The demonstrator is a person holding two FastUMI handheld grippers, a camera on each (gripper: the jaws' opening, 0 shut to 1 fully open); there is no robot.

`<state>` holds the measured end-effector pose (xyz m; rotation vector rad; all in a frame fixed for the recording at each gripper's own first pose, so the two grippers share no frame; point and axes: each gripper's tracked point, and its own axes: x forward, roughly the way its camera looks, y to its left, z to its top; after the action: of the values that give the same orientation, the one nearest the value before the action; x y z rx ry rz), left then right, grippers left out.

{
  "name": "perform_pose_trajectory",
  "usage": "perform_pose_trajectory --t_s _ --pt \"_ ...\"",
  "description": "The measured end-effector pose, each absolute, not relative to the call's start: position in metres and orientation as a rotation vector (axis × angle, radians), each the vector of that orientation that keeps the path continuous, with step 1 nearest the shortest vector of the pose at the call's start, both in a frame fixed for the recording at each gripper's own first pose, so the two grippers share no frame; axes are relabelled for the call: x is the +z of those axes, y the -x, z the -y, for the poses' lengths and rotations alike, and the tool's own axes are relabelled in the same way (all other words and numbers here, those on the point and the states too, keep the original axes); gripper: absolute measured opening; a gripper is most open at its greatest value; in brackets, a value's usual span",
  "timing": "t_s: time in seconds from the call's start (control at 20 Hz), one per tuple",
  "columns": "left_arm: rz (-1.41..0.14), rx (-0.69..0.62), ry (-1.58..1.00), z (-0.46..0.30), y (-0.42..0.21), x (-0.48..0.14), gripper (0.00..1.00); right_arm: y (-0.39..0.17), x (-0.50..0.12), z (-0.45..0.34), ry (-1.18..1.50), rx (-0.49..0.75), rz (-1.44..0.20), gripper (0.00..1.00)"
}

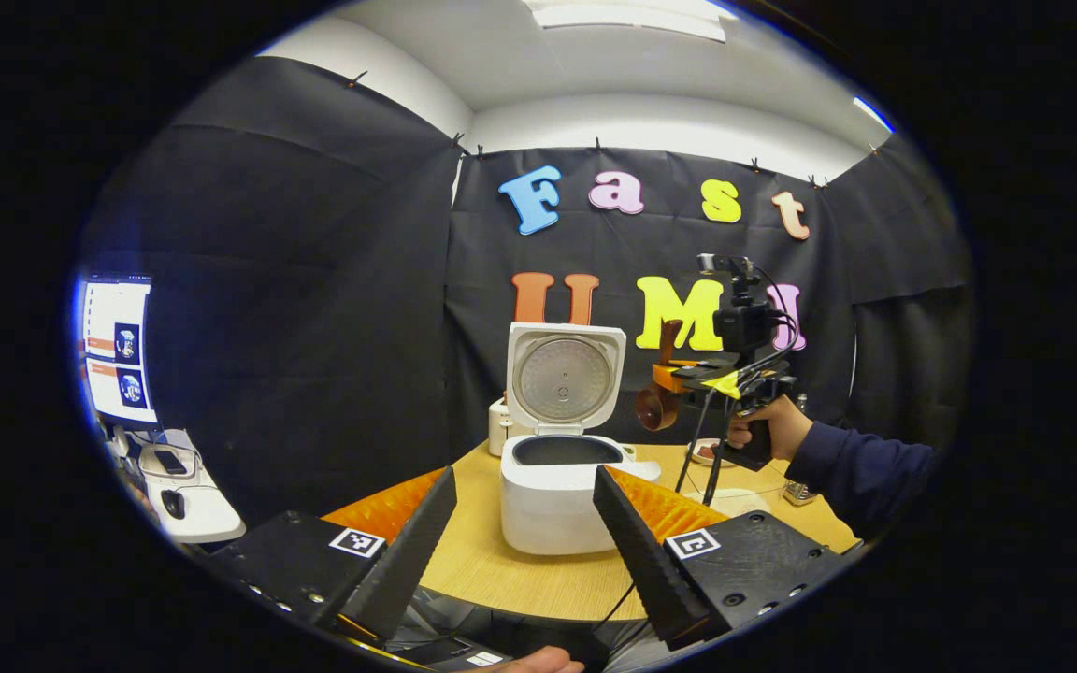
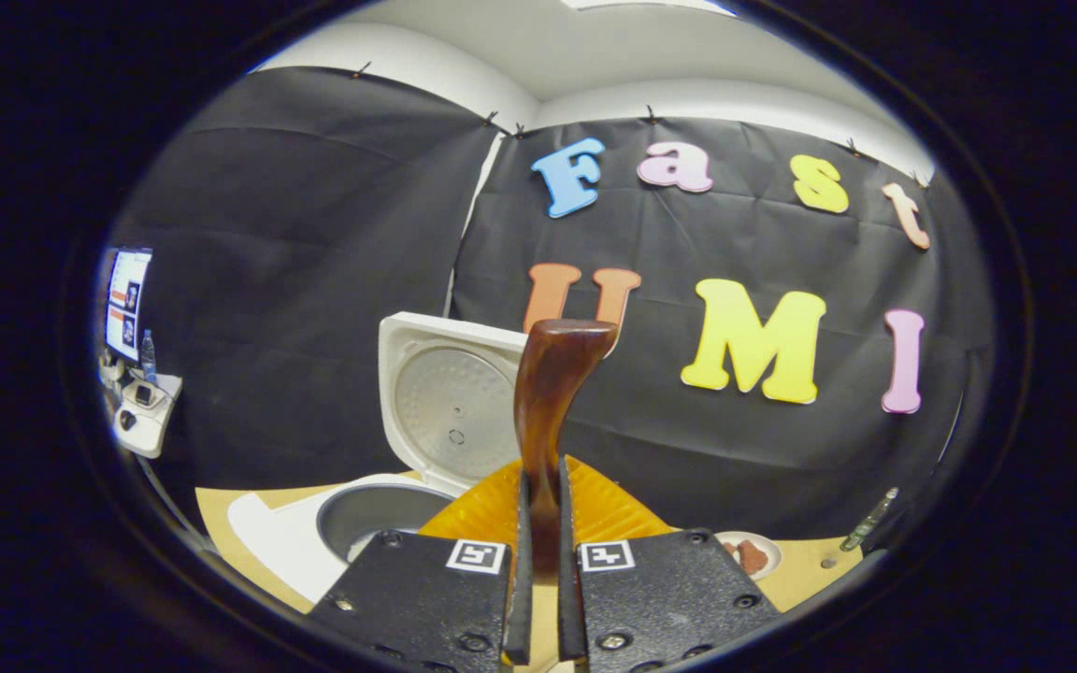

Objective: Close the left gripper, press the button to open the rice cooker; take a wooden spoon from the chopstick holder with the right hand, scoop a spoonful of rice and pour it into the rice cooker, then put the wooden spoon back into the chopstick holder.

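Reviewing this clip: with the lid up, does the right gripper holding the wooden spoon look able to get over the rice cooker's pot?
Probably yes. The rice cooker lid stands upright behind the pot, the right gripper holds the wooden spoon in open air just beside it.

My table (image 1: 482, 561) is a light wooden top in the lower middle of the left gripper view. The white rice cooker (image 1: 552, 495) stands on it with its lid up, a white canister (image 1: 499, 425) behind it, and a small dish (image 2: 752, 553) at lower right.
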<state>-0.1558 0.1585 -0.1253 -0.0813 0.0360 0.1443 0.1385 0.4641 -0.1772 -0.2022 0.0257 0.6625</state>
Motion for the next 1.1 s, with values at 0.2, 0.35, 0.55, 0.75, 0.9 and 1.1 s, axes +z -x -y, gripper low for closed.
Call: perform_pose_trajectory --t_s 0.2,0.35,0.55,0.75,0.9,1.1 --pt "-0.055 0.148 0.106 -0.156 0.149 -0.13 0.94 -0.148 -0.166 -0.391 0.163 0.576 -0.028 0.17" --pt "-0.051 0.153 0.094 -0.149 0.148 -0.125 0.94 -0.155 -0.161 -0.336 0.116 0.503 -0.049 0.16" --pt "-0.027 0.137 0.081 -0.129 0.143 -0.113 0.94 -0.157 -0.158 -0.265 0.073 0.419 -0.09 0.17" --pt "-0.003 0.121 0.048 -0.116 0.133 -0.106 0.94 -0.15 -0.156 -0.195 0.071 0.348 -0.058 0.17" --pt "-0.011 0.135 0.04 -0.111 0.118 -0.106 0.94 -0.14 -0.147 -0.143 0.087 0.293 -0.018 0.17" --pt "-0.047 0.104 0.024 -0.09 0.095 -0.114 0.94 -0.133 -0.147 -0.096 0.073 0.241 0.007 0.18"
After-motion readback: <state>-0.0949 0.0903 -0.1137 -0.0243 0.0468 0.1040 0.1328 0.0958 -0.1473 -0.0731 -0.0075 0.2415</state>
